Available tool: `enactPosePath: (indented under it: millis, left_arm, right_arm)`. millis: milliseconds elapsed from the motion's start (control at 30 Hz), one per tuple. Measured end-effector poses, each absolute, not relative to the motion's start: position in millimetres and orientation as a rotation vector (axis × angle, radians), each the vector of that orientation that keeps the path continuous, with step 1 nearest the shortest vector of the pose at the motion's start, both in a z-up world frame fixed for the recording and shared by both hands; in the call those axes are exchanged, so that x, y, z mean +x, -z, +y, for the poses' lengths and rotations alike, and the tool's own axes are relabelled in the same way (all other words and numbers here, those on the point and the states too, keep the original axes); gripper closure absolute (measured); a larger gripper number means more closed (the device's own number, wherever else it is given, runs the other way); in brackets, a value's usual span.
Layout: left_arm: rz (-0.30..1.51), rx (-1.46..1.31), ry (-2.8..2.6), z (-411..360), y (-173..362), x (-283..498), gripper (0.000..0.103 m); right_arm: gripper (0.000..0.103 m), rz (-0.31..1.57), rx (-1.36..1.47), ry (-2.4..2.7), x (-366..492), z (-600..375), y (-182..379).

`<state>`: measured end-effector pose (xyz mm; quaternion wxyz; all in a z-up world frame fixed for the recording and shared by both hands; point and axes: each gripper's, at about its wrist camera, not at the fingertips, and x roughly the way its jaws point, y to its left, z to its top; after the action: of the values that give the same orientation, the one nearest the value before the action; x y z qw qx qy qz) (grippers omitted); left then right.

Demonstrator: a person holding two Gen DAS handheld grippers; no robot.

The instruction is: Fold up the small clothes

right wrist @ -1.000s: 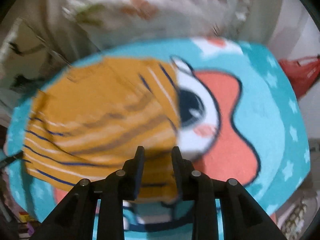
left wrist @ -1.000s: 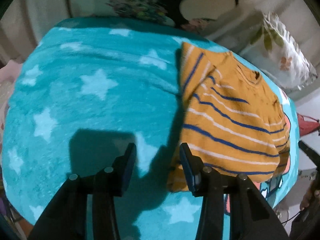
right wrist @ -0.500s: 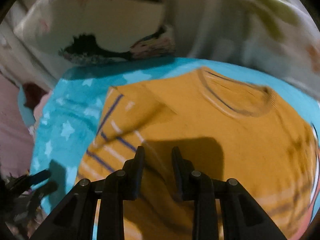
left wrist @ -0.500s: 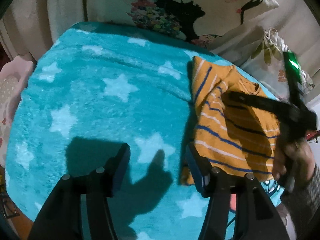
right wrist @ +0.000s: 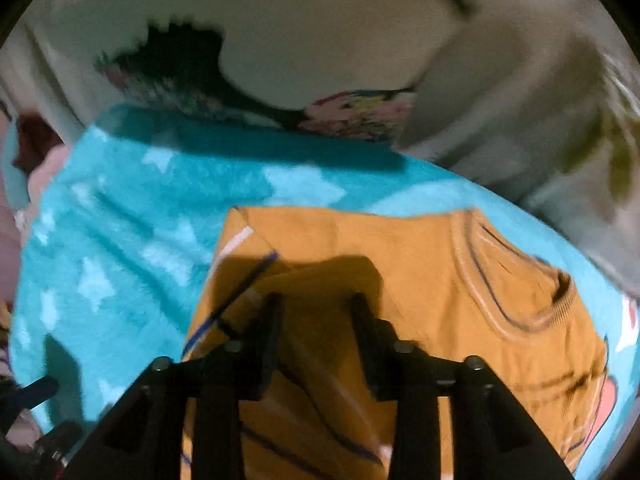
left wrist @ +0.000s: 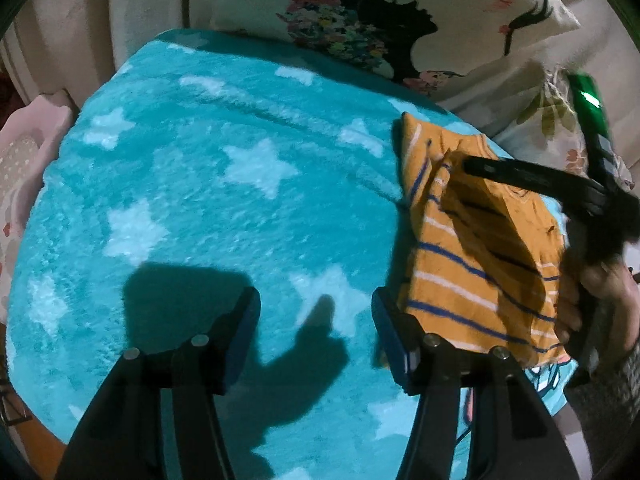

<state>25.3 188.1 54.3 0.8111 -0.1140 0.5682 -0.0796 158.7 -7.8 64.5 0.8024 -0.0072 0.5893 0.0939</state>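
Observation:
An orange shirt with blue and white stripes [left wrist: 472,264] lies folded on the right side of a turquoise star blanket [left wrist: 208,200]. My left gripper [left wrist: 316,304] stands open over bare blanket with nothing between its fingers. Its right finger is just beside the shirt's near left corner. A hand [left wrist: 608,292] holds my right gripper [left wrist: 474,166] out over the shirt's upper part. In the right wrist view, the right gripper [right wrist: 316,304] hovers over the shirt [right wrist: 400,248] near a folded-in sleeve, left of the collar [right wrist: 520,300]. Its jaws are opening and do not pinch the fabric.
A cream pillow with a black silhouette and flowers [left wrist: 360,32] and a leaf-print pillow [left wrist: 552,120] lean along the blanket's far edge. Pink bedding [left wrist: 28,148] lies at the left edge. A cartoon print on the blanket [right wrist: 612,392] shows right of the shirt.
My right gripper swung from the shirt's lower edge by the cartoon print up to the sleeve area near the collar, and its jaws widened. The left jaws also widened.

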Motion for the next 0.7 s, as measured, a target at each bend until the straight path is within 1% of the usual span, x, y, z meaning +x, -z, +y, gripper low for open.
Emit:
enactPosePath:
  millis: [200,300,367,433,500,567,633,667,700]
  left_arm:
    - [1.195,-0.229,0.187,166,-62,15,0.045]
    - [1.189,-0.242,0.17,159,-66,3,0.045]
    - [1.194,-0.249,0.154,153,-68,-7,0.045]
    - [1.198,-0.251,0.139,147,-70,-17,0.045]
    - [1.193,-0.251,0.13,142,-74,-25,0.045]
    - [1.194,-0.248,0.111,137,-78,-33,0.043]
    - [1.198,-0.26,0.091,133,-79,-43,0.043]
    - [1.2,-0.266,0.086,132,-80,-46,0.043]
    - [1.201,-0.268,0.082,130,-80,-49,0.043]
  right_arm:
    - [0.048,1.257,0.227,-0.19,93,-94,-97]
    - [0.046,1.285,0.321,-0.157,58,-149,-95]
    - [0.043,1.317,0.332,-0.109,36,-181,-86]
    - [0.043,1.364,0.333,-0.021,13,-223,-70]
    - [0.054,1.354,0.436,-0.014,-8,-263,-65]
    - [0.052,1.309,0.506,0.052,-30,-295,-74]
    - [0.042,1.26,0.508,0.102,-47,-312,-82]
    - [0.036,1.246,0.524,0.108,-54,-318,-82]
    - [0.036,1.241,0.558,0.093,-62,-324,-80]
